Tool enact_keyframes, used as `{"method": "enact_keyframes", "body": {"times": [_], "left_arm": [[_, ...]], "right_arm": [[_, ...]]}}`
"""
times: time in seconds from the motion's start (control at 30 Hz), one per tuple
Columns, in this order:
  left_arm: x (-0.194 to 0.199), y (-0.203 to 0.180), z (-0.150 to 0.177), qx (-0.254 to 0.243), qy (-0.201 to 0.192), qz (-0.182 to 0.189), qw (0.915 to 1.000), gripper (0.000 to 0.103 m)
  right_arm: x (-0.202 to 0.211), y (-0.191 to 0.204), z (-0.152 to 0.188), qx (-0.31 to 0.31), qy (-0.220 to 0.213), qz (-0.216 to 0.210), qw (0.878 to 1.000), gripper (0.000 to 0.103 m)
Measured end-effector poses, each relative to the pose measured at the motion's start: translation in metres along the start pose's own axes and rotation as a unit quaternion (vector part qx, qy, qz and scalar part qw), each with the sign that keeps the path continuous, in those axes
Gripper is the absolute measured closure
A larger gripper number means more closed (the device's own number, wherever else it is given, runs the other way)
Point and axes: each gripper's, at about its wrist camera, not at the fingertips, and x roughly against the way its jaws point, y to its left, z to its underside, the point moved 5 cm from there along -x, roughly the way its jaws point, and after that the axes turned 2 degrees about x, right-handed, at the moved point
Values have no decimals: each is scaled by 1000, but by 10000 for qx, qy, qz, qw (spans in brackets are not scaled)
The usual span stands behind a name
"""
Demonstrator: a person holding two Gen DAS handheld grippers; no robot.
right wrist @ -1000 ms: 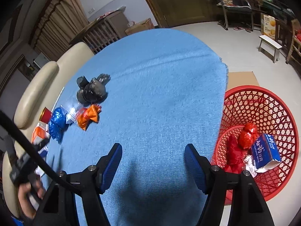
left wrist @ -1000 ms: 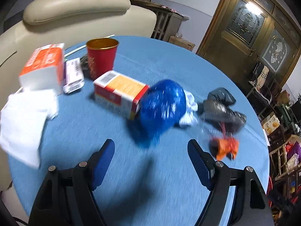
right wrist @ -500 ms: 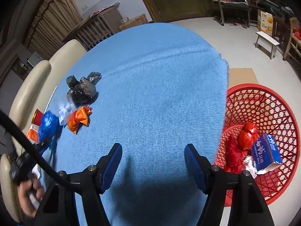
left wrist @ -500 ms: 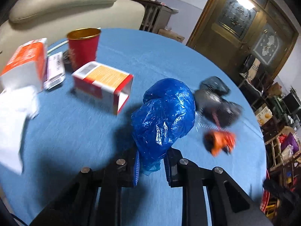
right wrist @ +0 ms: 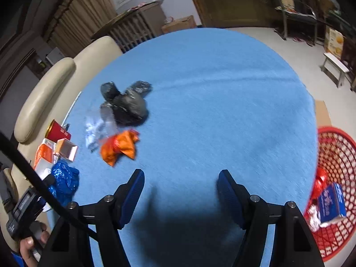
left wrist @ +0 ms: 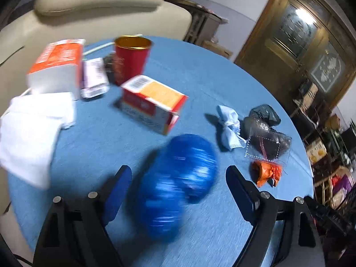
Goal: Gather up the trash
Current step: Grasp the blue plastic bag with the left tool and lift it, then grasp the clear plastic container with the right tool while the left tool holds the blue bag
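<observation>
A crumpled blue plastic bag (left wrist: 180, 189) lies blurred on the blue table (left wrist: 200, 71), between the fingers of my left gripper (left wrist: 178, 173). Its jaws are opening and the pads stand clear of the bag. In the right wrist view the same blue bag (right wrist: 64, 180) sits at the far left beside a hand. An orange bag (right wrist: 120, 146), a black bag (right wrist: 129, 106) and pale crumpled wrapping (right wrist: 93, 131) lie ahead and to the left of my right gripper (right wrist: 181, 178), which is open over bare cloth. A red mesh basket (right wrist: 333, 133) holding trash stands on the floor at right.
On the left wrist side stand a red-and-orange carton (left wrist: 153, 102), a red cup (left wrist: 131, 57), an orange tissue pack (left wrist: 57, 66) and white tissues (left wrist: 31, 133). A cream sofa (left wrist: 100, 0) backs the table. A clear wrapper (left wrist: 267, 149) lies near the orange bag (left wrist: 265, 173).
My left gripper shut on the blue bag's tail and raised it, then opened wide; the bag now sits blurred between the fingers. My right gripper slid left, so the basket moved toward the right edge.
</observation>
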Motion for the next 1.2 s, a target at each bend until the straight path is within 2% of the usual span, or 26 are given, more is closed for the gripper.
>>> {"method": "enact_keyframes", "body": {"times": [0.07,0.1,0.13,0.17,0.4,0.63,0.83,0.97,1.2], "left_arm": [[-13,-6,4,-252,180,-106,9995,17],[-17,-10,6,-383,187,-81,9991,29],[-19,-12,9,-451,188,-127,9987,65],[-23,-12,13,-470,312,-120,9983,63],[-11,4,24,-266,222,-8,9994,64],[-3,8,35,-319,139,-87,9994,65],[-5,5,33,-286,151,-72,9994,65],[-3,7,34,-260,136,-73,9995,65],[1,12,37,-199,146,-37,9997,65]], "right_arm": [[-2,12,-10,127,-59,-60,9999,30],[-4,19,-16,200,-91,-86,9997,30],[-6,25,-21,269,-117,-112,9995,30],[-9,33,-27,378,-144,-168,9990,30],[-50,75,-52,825,98,-411,9957,30],[-76,104,-56,1001,316,-713,9919,30],[-69,126,-47,1223,358,-1015,9866,30],[-53,135,-48,1440,99,-979,9847,30],[-64,182,-48,2336,113,-1135,9656,30]]}}
